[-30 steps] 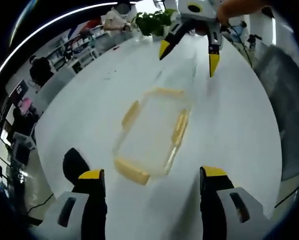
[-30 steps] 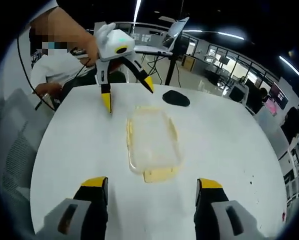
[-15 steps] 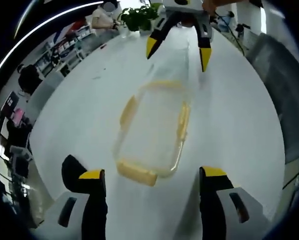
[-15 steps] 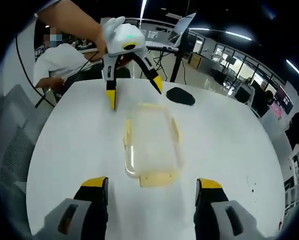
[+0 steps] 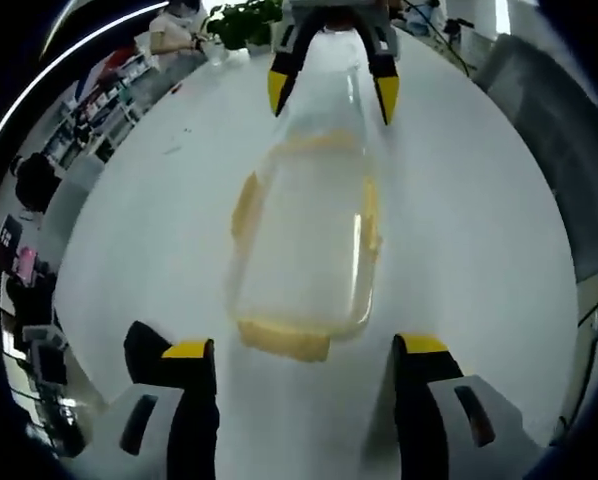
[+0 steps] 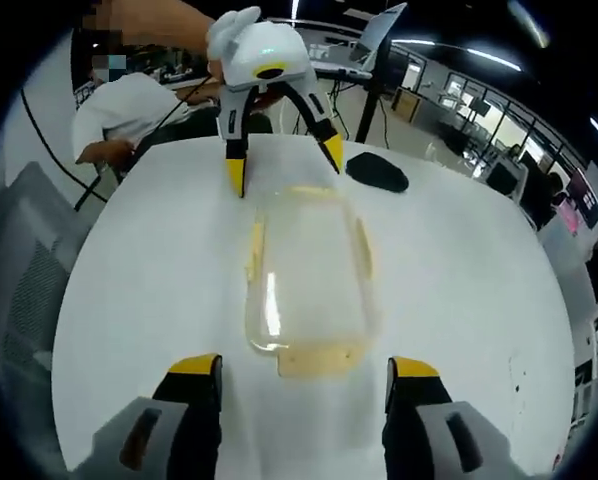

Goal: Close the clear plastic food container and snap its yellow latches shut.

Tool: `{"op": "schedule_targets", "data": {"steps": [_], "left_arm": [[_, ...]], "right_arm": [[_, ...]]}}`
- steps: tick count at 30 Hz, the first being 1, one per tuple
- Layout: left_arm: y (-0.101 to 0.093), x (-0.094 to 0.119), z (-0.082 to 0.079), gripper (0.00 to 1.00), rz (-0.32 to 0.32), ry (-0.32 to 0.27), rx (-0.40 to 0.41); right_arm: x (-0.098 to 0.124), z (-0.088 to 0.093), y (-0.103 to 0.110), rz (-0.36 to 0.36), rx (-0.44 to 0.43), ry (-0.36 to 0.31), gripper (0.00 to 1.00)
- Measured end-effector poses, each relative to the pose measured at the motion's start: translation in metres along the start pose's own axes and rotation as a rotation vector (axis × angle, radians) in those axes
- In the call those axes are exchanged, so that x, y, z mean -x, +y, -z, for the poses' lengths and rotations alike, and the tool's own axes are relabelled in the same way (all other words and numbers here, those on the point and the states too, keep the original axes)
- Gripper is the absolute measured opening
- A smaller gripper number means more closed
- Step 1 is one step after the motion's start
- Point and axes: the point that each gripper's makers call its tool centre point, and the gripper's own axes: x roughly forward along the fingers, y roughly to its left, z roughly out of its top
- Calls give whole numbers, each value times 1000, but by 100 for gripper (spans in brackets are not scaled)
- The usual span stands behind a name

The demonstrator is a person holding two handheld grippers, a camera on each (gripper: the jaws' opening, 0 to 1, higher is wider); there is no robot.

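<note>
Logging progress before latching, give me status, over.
Both tools open, left tool, right tool, at opposite ends. Container on table, untouched. Nothing in the way.

One clear container (image 6: pixel 304 275) at centre, four yellow latches (image 6: pixel 312 360), two grippers (image 5: pixel 306 350) (image 6: pixel 304 365) with two jaws each, one table (image 6: pixel 139 300), one dark object (image 6: pixel 377 171) at 1 o'clock

Clear container between two grippers on a white desk

The clear plastic food container (image 5: pixel 304 245) lies lengthwise on the white desk (image 5: pixel 459 230), yellow latches (image 5: pixel 285 340) around its rim. The left gripper (image 5: pixel 304 352) is spread wide at its near end; the right gripper (image 5: pixel 331 88), also spread, straddles the far end.
</note>
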Motion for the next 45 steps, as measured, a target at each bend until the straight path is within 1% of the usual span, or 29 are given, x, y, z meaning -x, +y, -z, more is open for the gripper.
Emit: {"op": "schedule_targets", "data": {"steps": [2,5,10,13,21,26,29,33,35,40,45], "left_arm": [[1,-2,-2,67,14,-5,6],[4,-3,-4,68,18,-5,-4],[7,-5,-4,68,41,-3,-5],[8,-5,-4,67,50,0,-28],[9,-9,-3,67,101,1,-9],[6,-10,-1,61,148,4,16],[5,-10,-2,57,163,2,4],[5,-11,-3,49,185,3,-9],[5,-12,-3,49,194,6,-16],[4,-12,-3,48,205,11,-17],[4,-12,-3,47,203,11,-15]], "right_arm": [[-2,1,0,-9,2,8,65],[-6,4,-2,-16,5,24,65],[-9,4,-3,-30,1,31,65],[-12,3,-2,-40,4,33,64],[-21,5,-1,-68,6,50,64],[-25,7,-2,-81,-7,60,63],[-27,9,-2,-90,-15,65,61],[-28,8,0,-110,-34,61,58],[-28,8,-1,-111,-36,59,58],[-28,9,-6,-103,-45,57,50],[-28,9,-5,-104,-37,55,49]]}}
